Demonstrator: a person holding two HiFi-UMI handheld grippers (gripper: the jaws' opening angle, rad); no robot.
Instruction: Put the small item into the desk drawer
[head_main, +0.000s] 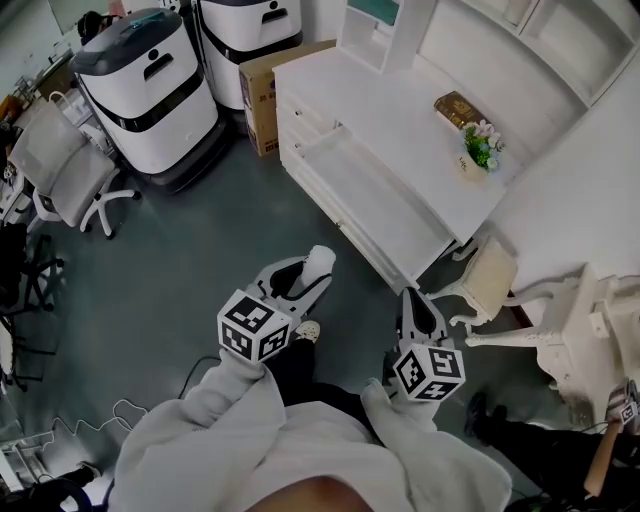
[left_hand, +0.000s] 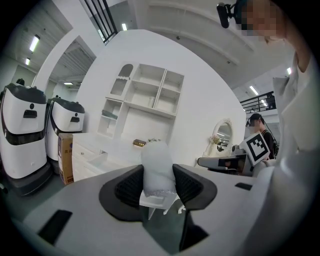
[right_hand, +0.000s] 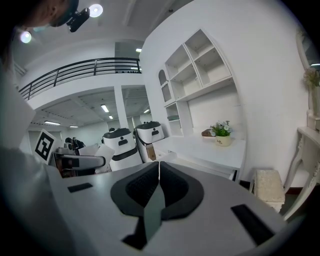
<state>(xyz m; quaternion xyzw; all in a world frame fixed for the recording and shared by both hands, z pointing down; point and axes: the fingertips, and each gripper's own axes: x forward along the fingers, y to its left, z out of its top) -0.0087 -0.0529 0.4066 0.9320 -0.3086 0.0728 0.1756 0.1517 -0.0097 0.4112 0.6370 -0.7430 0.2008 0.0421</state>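
Nearest, the left gripper (left_hand: 159, 182) clamped the small white item (left_hand: 157, 160) mid-body; it looked light, stiff, maybe slippery, so that hold suited. The right gripper (right_hand: 158, 185) was closed, empty; the open drawer (head_main: 372, 196) lay well apart.

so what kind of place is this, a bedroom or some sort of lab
Most likely a lab or test hall dressed as a room: a white desk with its drawer pulled out stands near two large white machines, an office chair and a cardboard box.
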